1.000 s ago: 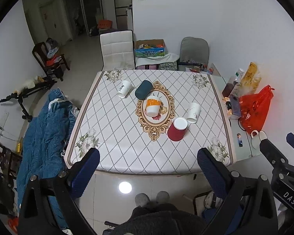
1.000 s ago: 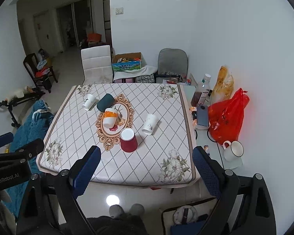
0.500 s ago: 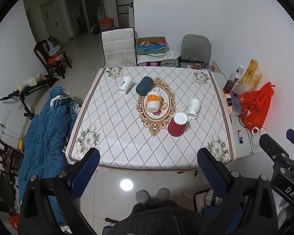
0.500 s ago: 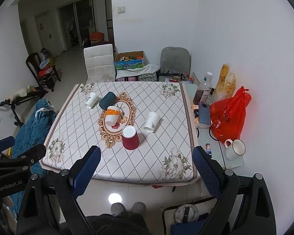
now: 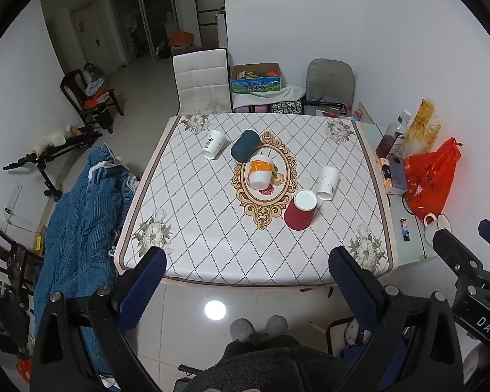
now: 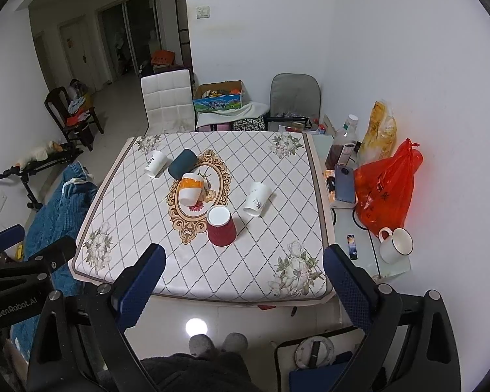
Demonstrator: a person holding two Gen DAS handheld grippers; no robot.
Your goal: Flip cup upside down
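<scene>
Several cups stand on the patterned table [image 5: 212,248]. A red cup [image 5: 300,210] [image 6: 221,226] stands base up near the middle. A white cup [image 5: 327,183] [image 6: 257,199] is to its right, an orange-banded white cup [image 5: 260,173] [image 6: 190,189] is on the central motif, a dark teal cup [image 5: 245,149] [image 6: 182,163] lies behind it, and another white cup [image 5: 213,144] [image 6: 155,163] is at the far left. My left gripper [image 5: 246,281] and right gripper [image 6: 245,277] are both open and empty, well short of the table's near edge.
A blue blanket [image 5: 81,215] is draped left of the table. A side shelf on the right holds a red bag [image 6: 388,189], bottles and a white mug [image 6: 396,245]. Chairs [image 5: 202,81] and a box stand behind the table. The person's feet [image 5: 258,326] show below.
Both grippers have drawn back and up a little from the table, so it looks smaller and farther. The cups have not moved. Both grippers stay open.
</scene>
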